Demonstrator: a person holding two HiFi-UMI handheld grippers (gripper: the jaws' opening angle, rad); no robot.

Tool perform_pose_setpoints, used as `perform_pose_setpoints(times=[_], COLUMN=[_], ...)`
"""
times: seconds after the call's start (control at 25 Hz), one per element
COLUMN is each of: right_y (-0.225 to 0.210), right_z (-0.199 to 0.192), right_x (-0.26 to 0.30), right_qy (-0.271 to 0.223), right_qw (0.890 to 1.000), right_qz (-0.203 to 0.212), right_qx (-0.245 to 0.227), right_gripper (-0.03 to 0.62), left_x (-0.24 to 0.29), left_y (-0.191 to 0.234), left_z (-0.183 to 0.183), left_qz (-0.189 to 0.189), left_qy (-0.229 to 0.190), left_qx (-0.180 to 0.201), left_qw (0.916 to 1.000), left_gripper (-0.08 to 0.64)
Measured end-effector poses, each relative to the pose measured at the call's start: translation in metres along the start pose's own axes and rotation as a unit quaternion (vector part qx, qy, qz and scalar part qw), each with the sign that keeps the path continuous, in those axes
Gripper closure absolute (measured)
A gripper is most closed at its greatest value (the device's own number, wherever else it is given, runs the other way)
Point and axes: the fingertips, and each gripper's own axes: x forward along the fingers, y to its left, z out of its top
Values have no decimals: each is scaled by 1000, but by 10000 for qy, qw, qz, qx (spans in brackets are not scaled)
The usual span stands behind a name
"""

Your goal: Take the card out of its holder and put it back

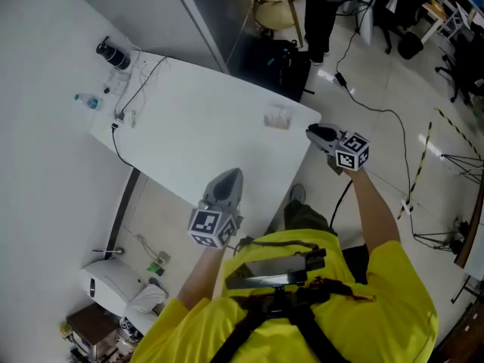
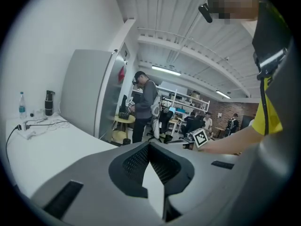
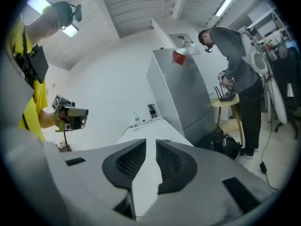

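Holder (image 1: 277, 117) on table (image 1: 189, 150), card too small to see, left gripper (image 1: 231, 176) clenched empty, right gripper (image 1: 314, 133) slightly parted, empty: fits pre-removal or card already returned.

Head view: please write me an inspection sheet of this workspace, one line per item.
Surface: white table.
Job's things: clear card holder near the table's far edge; card not discernible.
Clutter: bottle and black container at one corner.
Grippers: left gripper shut, empty; right gripper slightly open, empty.
Cables: cable on the table; floor cable.
Surroundings: standing person, yellow stool, black bag.
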Motion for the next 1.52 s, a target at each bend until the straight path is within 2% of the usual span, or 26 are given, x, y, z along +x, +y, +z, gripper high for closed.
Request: perform_pose_setpoints(times=[0.12, 0.24, 0.4, 0.64, 0.8, 0.92, 1.12, 1.16, 1.2, 1.36, 1.52], right_y=[-36, -55, -70, -68, -73, -75, -74, -73, -71, -61, -58], right_z=[-17, -32, -39, -42, -42, -43, -42, -43, -43, -50, -49], right_x=[33, 63, 91, 113, 122, 123, 133, 135, 136, 130, 123], right_qy=[343, 695, 895, 998, 1078, 1203, 1138, 1137, 1129, 1173, 1189], right_qw=[9994, 9973, 9944, 9898, 9872, 9827, 9810, 9803, 9794, 9730, 9691], right_qz=[25, 156, 403, 694, 795, 896, 1163, 1244, 1333, 1625, 1718], right_qx=[54, -154, -387, -739, -871, -1087, -1060, -1033, -1013, -1146, -1314], right_gripper=[523, 523, 523, 523, 518, 509, 511, 552, 563, 571, 574], left_x=[13, 25, 38, 57, 57, 53, 47, 47, 48, 50, 52], left_y=[13, 23, 29, 28, 24, 24, 32, 33, 34, 35, 33], left_z=[-9, -19, -33, -43, -41, -46, -64, -65, -65, -62, -60], left_qz=[82, 117, 114, 41, -55, -53, 98, 116, 133, 175, 163], left_qy=[117, 264, 424, 634, 736, 785, 996, 1010, 1006, 947, 937], left_qx=[-191, -229, -266, -176, 87, -45, -166, -190, -204, -180, -150], left_qw=[9997, 9993, 9987, 9978, 9972, 9969, 9948, 9946, 9946, 9952, 9954], left_gripper=[558, 558, 558, 558, 558, 558, 558, 558, 558, 559, 558])
